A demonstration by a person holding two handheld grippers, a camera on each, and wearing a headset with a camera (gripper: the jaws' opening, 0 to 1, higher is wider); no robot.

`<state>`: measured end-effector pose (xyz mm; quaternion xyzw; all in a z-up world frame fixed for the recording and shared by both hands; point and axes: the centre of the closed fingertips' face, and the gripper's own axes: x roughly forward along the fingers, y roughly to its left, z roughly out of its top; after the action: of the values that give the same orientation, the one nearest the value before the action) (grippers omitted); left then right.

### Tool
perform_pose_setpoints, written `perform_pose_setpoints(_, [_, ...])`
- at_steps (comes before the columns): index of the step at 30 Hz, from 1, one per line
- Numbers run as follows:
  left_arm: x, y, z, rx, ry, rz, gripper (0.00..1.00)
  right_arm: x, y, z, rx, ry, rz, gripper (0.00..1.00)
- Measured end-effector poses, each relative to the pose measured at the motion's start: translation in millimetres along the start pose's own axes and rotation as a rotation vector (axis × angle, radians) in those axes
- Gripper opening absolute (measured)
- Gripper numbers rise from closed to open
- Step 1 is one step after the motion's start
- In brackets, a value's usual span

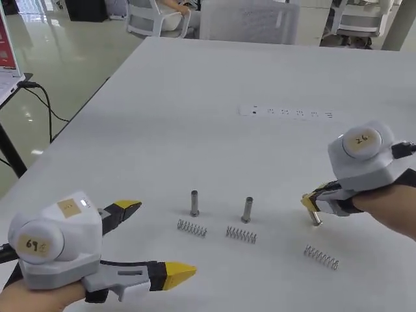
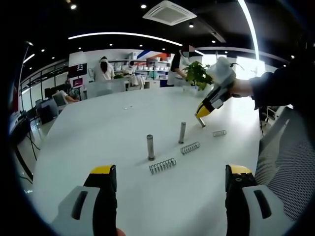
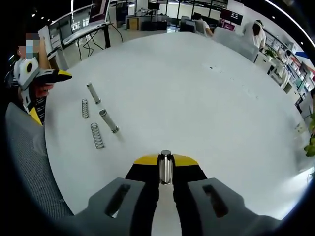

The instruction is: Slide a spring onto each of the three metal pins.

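Note:
Two metal pins stand upright on the white table, one at the left (image 1: 194, 203) (image 2: 150, 147) (image 3: 92, 92) and one at the middle (image 1: 247, 209) (image 2: 182, 132) (image 3: 109, 121). A spring lies in front of each: left spring (image 1: 192, 227) (image 2: 162, 165) (image 3: 84, 108), middle spring (image 1: 241, 234) (image 2: 190, 147) (image 3: 97, 135). A third spring (image 1: 321, 257) (image 2: 219, 132) lies at the right. My right gripper (image 1: 309, 203) (image 3: 166, 164) (image 2: 202, 112) is shut on the third pin (image 3: 166, 168) (image 1: 316, 218), held just above the table. My left gripper (image 1: 156, 239) (image 2: 167, 174) is open near the front left.
A flush power strip (image 1: 286, 112) sits in the table (image 1: 195, 117) farther back. Office chairs (image 1: 247, 19) stand past the far edge. A cable (image 1: 45, 104) hangs by the left edge. Other people stand in the room behind.

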<state>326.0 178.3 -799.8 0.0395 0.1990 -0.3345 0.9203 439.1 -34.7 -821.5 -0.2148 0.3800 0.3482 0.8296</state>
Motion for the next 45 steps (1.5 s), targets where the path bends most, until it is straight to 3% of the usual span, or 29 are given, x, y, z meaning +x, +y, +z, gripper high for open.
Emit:
perform_pose_setpoints(20, [1.2,-3.4,1.3,0.011,0.000,-0.010,0.91,-9.4,2.4,0.1,0.042,-0.051,-0.003,0.10])
perform_pose_setpoints(45, [3.4,-9.1,3.3,0.019,-0.002,-0.022,0.91,-18.2,4.9,-8.7,0.089,-0.071,-0.005,0.11])
